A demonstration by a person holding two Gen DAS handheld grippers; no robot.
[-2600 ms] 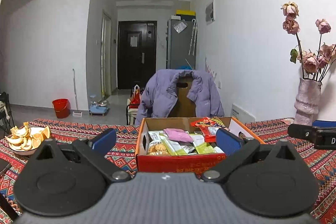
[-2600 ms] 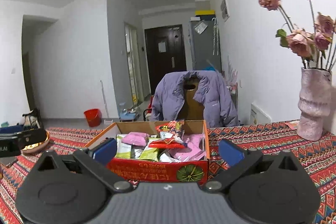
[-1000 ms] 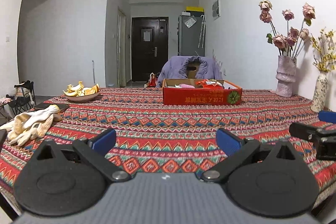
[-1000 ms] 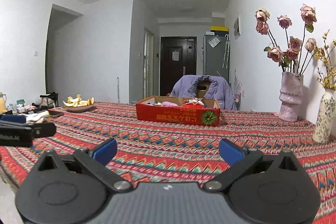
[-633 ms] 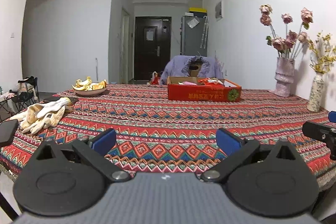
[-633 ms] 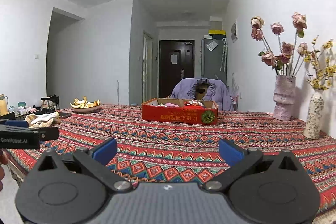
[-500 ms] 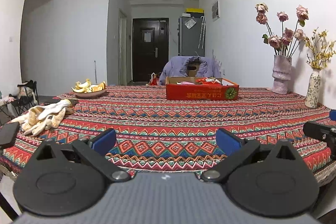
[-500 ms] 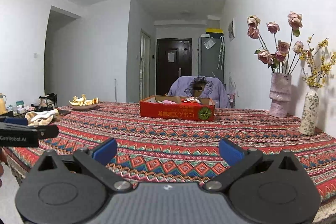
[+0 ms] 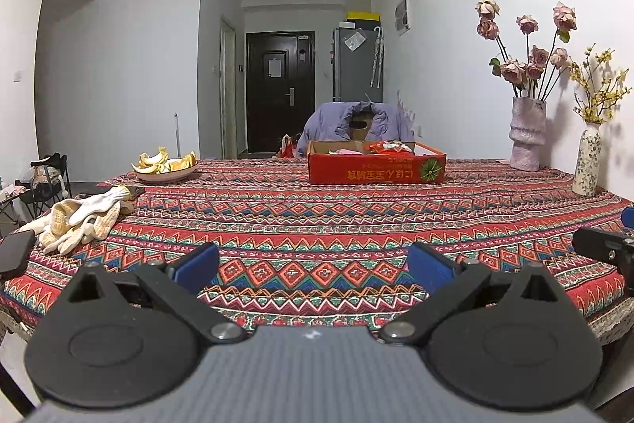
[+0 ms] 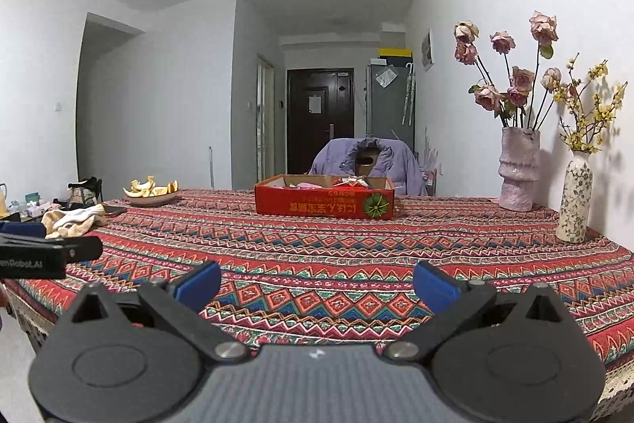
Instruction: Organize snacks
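Observation:
A red cardboard box (image 9: 376, 169) holding several snack packets stands at the far side of the patterned tablecloth (image 9: 317, 224); it also shows in the right wrist view (image 10: 324, 205). My left gripper (image 9: 313, 260) is open and empty, over the table's near edge, far from the box. My right gripper (image 10: 317, 282) is open and empty, also at the near edge. Each gripper shows at the side of the other's view.
A plate of orange peel (image 9: 166, 167) sits far left. White gloves (image 9: 79, 221) and a dark phone (image 9: 14, 250) lie near left. A pink vase of roses (image 9: 527, 145) and a small floral vase (image 9: 588, 161) stand at right. A chair with a purple jacket (image 9: 358, 127) is behind the box.
Both grippers have pulled back from just in front of the box to the table's near edge. Both stayed open and empty.

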